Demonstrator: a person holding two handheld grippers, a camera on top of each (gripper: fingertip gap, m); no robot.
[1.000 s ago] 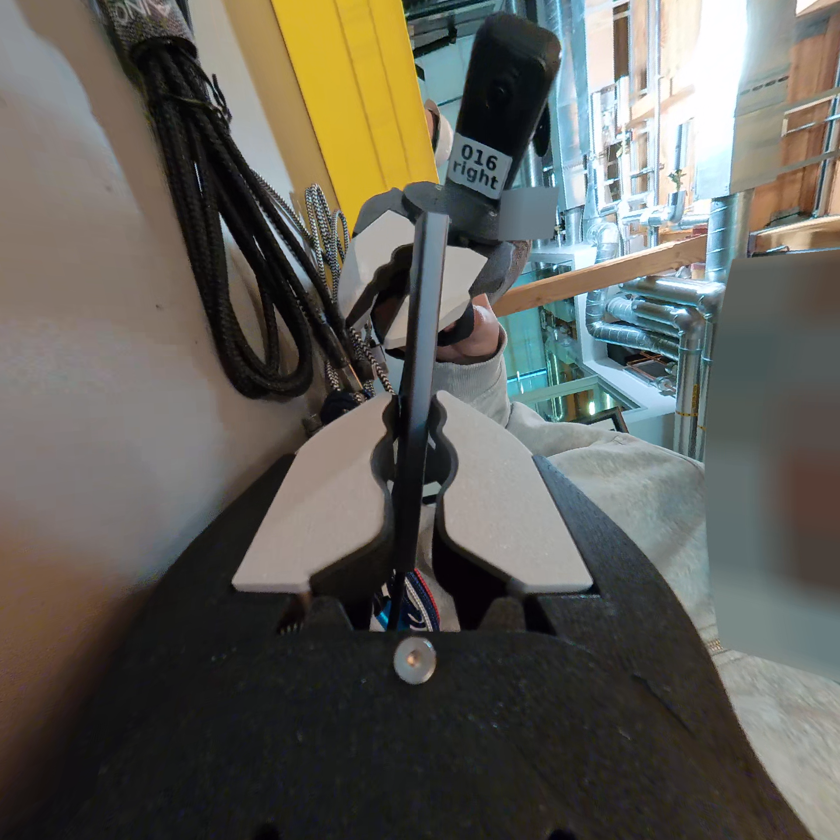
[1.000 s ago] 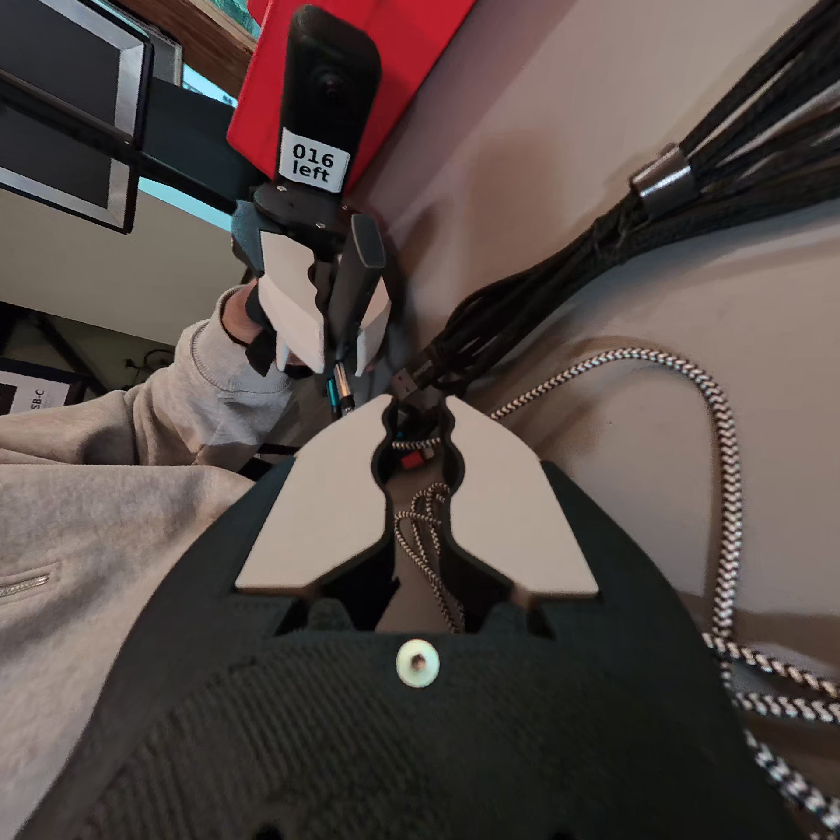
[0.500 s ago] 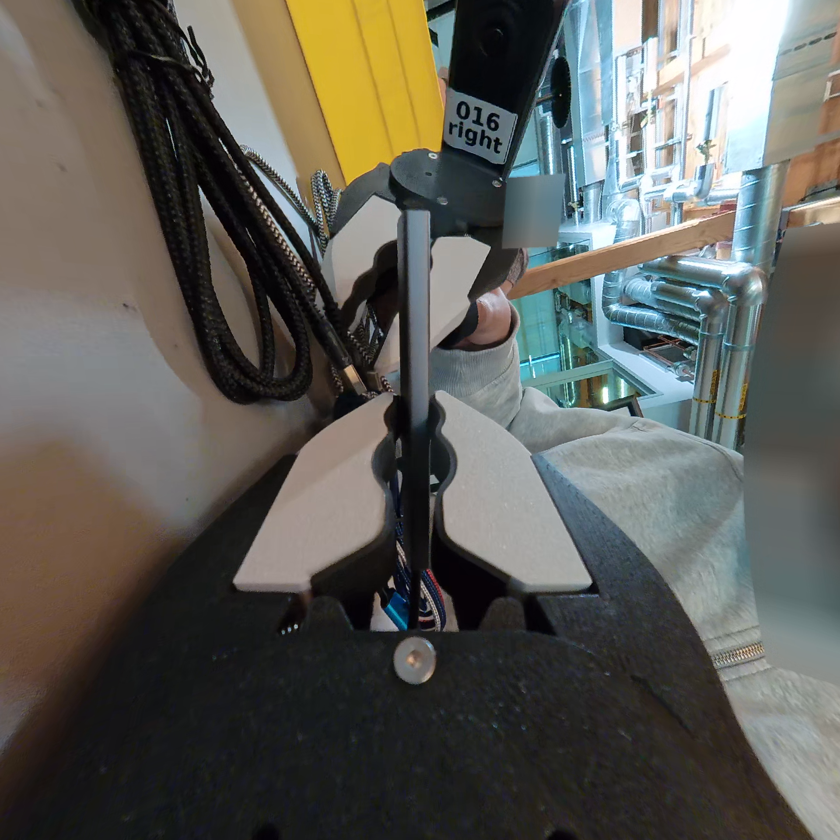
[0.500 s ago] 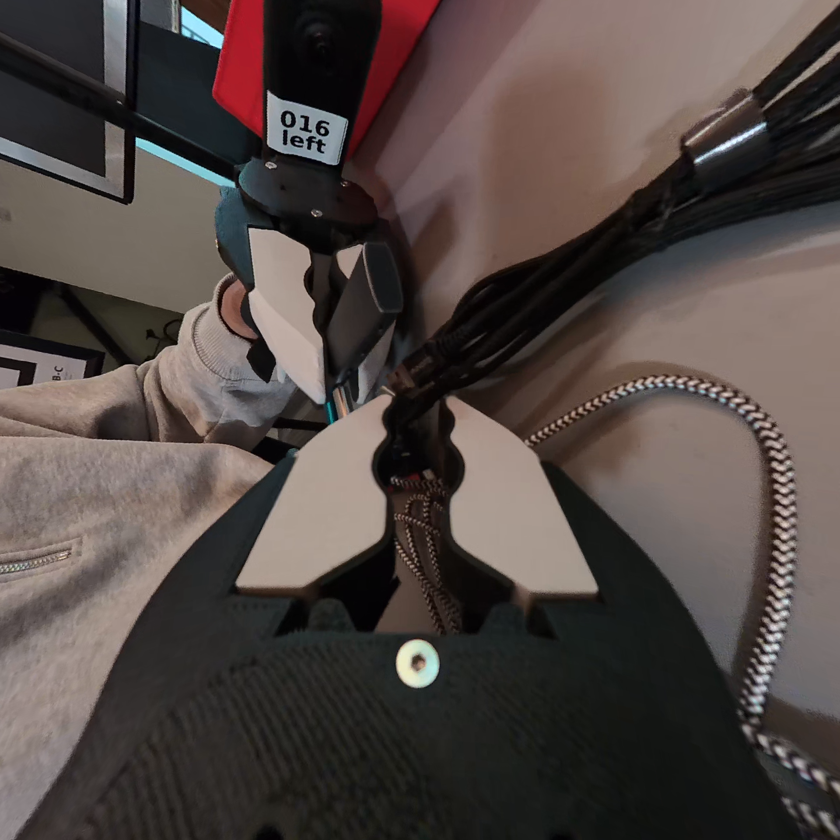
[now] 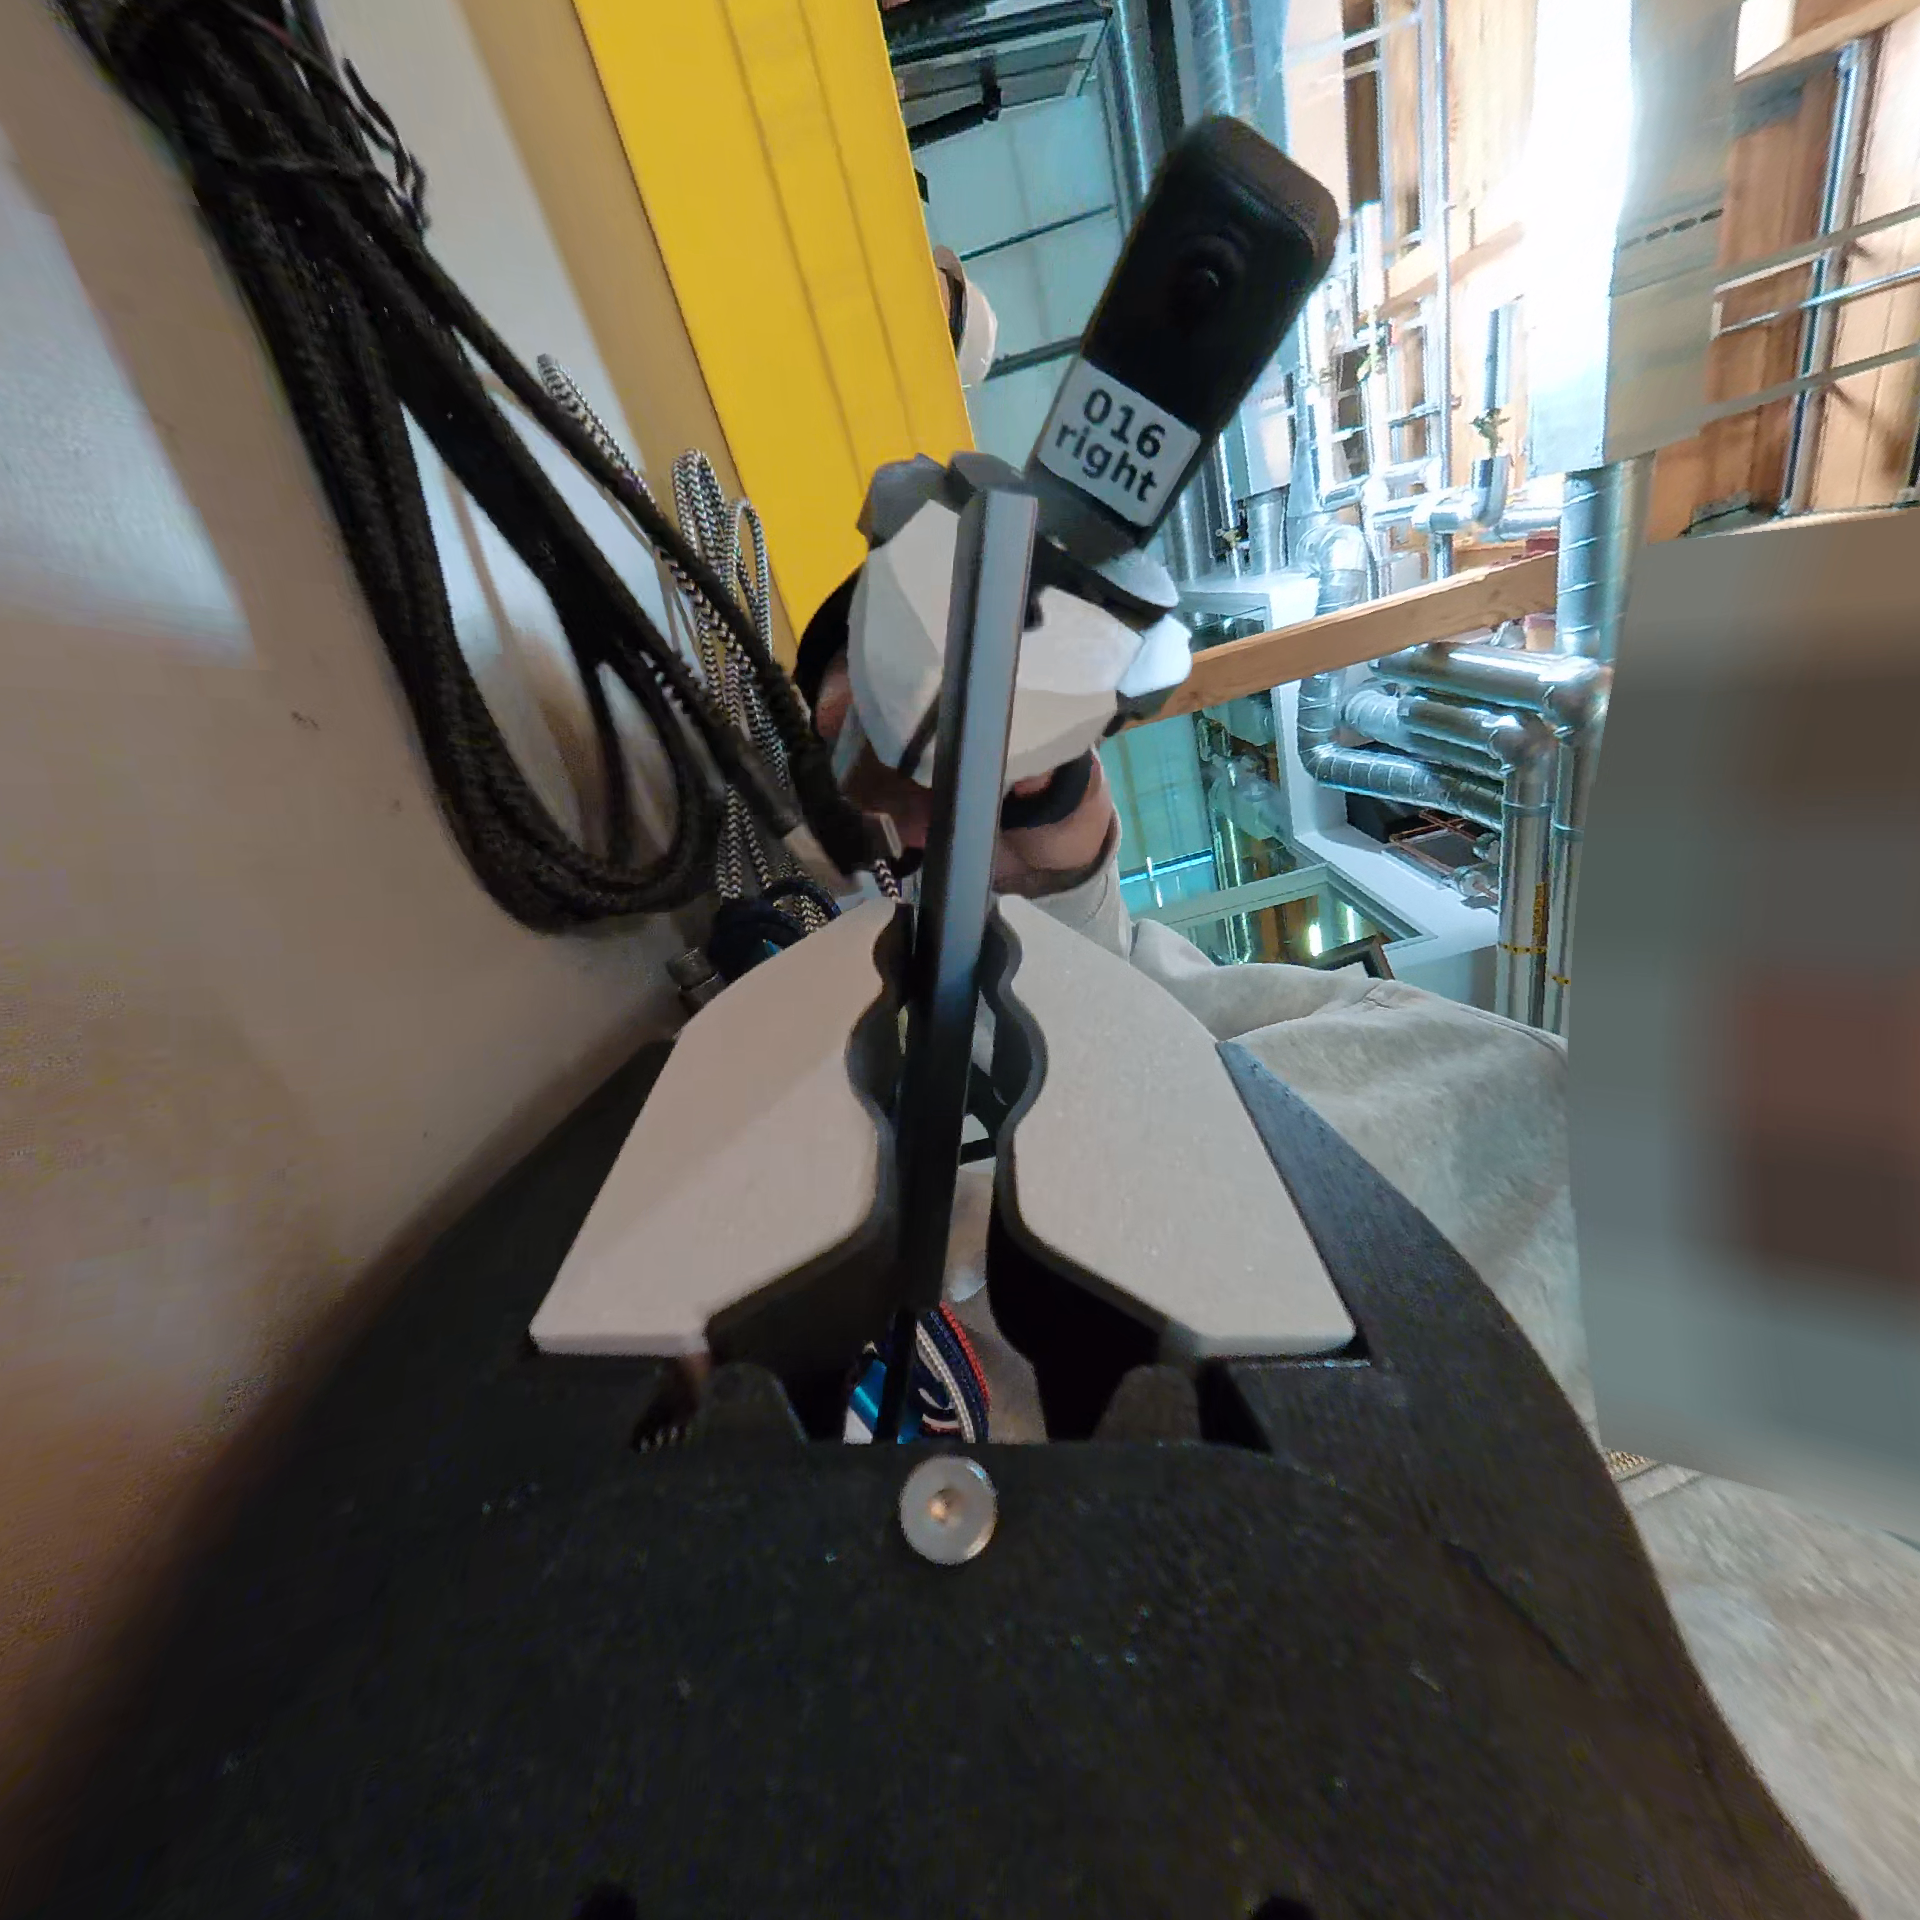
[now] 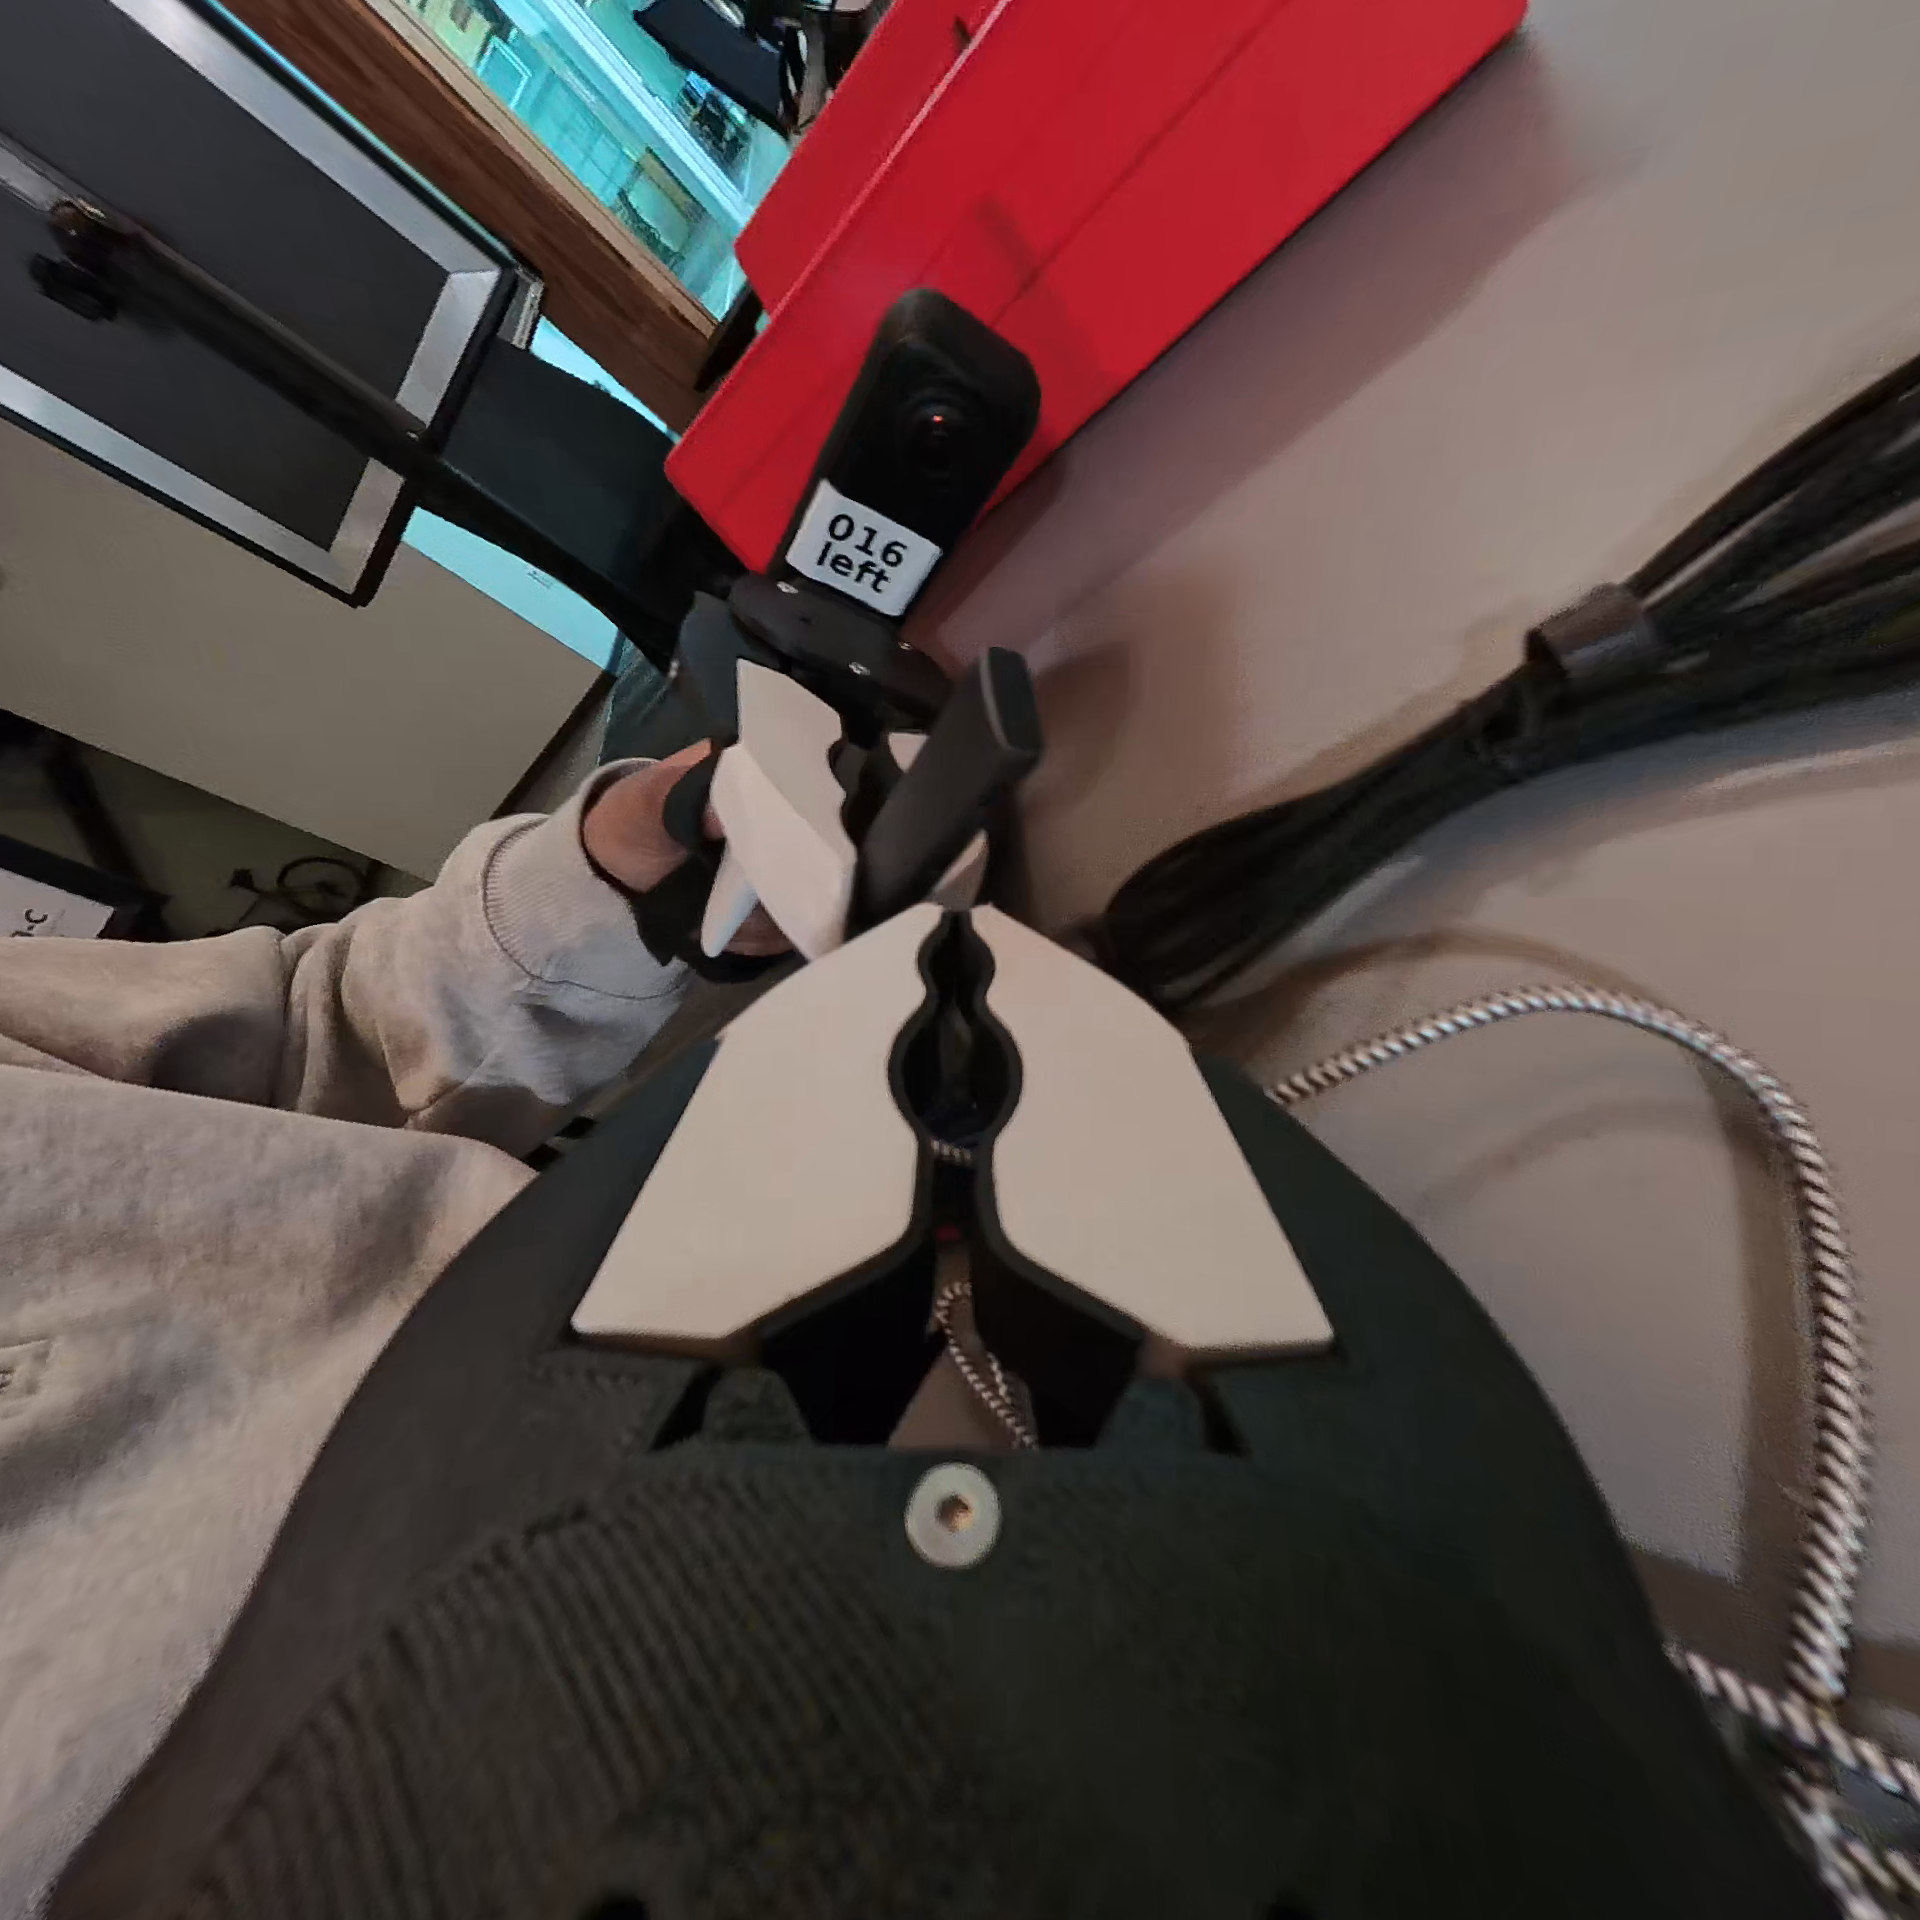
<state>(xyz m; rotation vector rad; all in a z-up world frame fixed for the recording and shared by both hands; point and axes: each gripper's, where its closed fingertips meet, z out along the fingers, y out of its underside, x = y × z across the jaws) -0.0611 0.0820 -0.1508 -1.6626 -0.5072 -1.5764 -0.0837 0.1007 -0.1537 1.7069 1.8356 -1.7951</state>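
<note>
While the left hand-held gripper (image 5: 940, 940) clamped a flat black device (image 5: 961, 831), the right hand-held gripper (image 6: 954, 920) pinched a black-and-white braided cable (image 6: 1813, 1236) at centre frame.

My left gripper (image 5: 945, 935) has its fingers pinched nearly together. My right gripper (image 6: 954, 920) is squeezed tight too, tips almost meeting, and the two point at each other, nearly touching.

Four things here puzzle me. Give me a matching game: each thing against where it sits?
Things:
1. dark flat slab
2. striped cable
3. black cable bundle
4. red box

Places:
A. loose on the table, in neither gripper
B. behind the left gripper, untouched
C. pinched in the right gripper
D. clamped in the left gripper

Pairs: 1-D, 2-C, 3-A, 4-B
</note>
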